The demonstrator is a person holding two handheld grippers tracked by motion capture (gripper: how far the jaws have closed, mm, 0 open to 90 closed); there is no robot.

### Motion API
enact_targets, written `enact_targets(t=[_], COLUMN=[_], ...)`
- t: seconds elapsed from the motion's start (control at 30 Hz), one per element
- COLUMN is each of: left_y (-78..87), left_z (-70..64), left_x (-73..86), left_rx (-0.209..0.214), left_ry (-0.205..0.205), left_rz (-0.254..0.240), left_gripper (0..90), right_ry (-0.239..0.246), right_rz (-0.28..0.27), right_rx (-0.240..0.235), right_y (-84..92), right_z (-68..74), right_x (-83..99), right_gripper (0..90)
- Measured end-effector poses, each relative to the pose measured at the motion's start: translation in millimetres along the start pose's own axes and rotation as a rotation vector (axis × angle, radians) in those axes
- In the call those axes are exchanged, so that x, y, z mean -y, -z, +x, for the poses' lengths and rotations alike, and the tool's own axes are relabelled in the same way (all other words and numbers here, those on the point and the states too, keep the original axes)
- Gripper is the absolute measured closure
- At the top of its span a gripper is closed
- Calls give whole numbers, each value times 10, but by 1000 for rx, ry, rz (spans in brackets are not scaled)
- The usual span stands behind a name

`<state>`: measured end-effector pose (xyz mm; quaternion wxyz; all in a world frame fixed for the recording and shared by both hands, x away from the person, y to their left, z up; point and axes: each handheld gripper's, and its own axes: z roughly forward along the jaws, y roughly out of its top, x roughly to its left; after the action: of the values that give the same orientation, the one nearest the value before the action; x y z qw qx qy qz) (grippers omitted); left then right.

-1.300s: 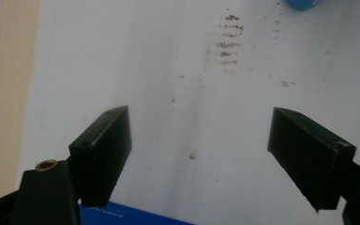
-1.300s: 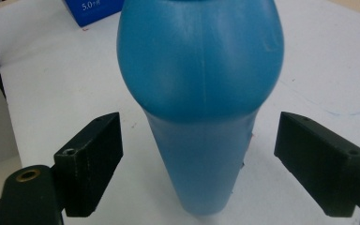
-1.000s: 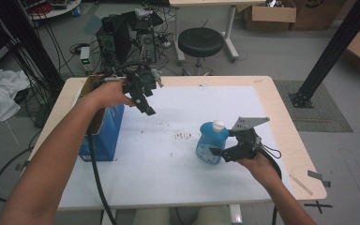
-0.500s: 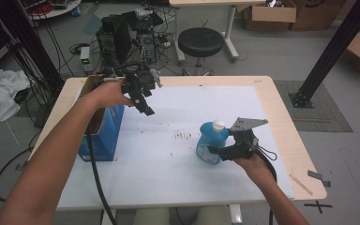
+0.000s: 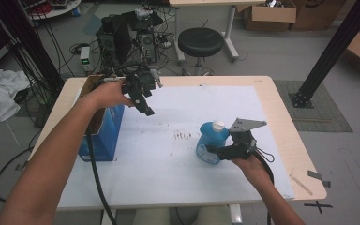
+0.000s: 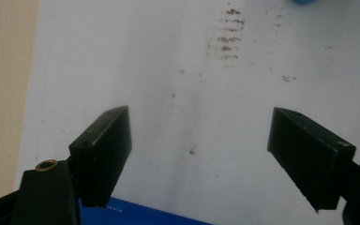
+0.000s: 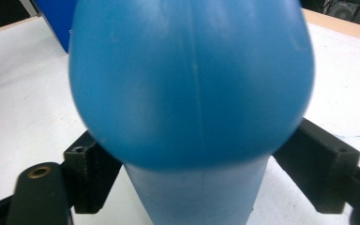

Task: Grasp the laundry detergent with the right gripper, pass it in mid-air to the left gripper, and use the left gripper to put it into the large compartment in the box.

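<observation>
Bottle (image 5: 212,143), blue with a white cap, stands upright on the white sheet (image 5: 178,164) right of table centre, well in from the right edge and nearer the person's edge than the far one. Right gripper (image 5: 215,152) comes at it from the person's side, level; its jaws have just been closing and now sit on either flank of the bottle's lower body, which the right gripper view (image 7: 192,93) shows bulging between them; whether the pads press on it yet I cannot tell. Left gripper (image 5: 145,105) hangs above the sheet's far left part, jaws wide apart with nothing between them, bare sheet below in the left gripper view (image 6: 197,159). Blue box (image 5: 104,133) stands at the left edge of the table (image 5: 286,140), just beside the left forearm. Open sheet lies between box and bottle, marked by a small patch of brown specks (image 5: 183,135). Wooden margin shows beyond the sheet on the right.
</observation>
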<state>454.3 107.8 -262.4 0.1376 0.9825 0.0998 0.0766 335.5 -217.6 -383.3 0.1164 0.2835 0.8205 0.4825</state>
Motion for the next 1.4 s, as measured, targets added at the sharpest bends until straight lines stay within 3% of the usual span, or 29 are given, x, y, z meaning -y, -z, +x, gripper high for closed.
enact_targets(t=[1.4], left_y=[-18], left_z=[1], left_x=[-12], left_rx=[5], left_ry=[-1], left_rz=[2], left_gripper=[230], right_ry=[12], right_rz=[-21], right_rx=[0], right_y=[-8], right_z=[9], right_x=[21], right_gripper=[325])
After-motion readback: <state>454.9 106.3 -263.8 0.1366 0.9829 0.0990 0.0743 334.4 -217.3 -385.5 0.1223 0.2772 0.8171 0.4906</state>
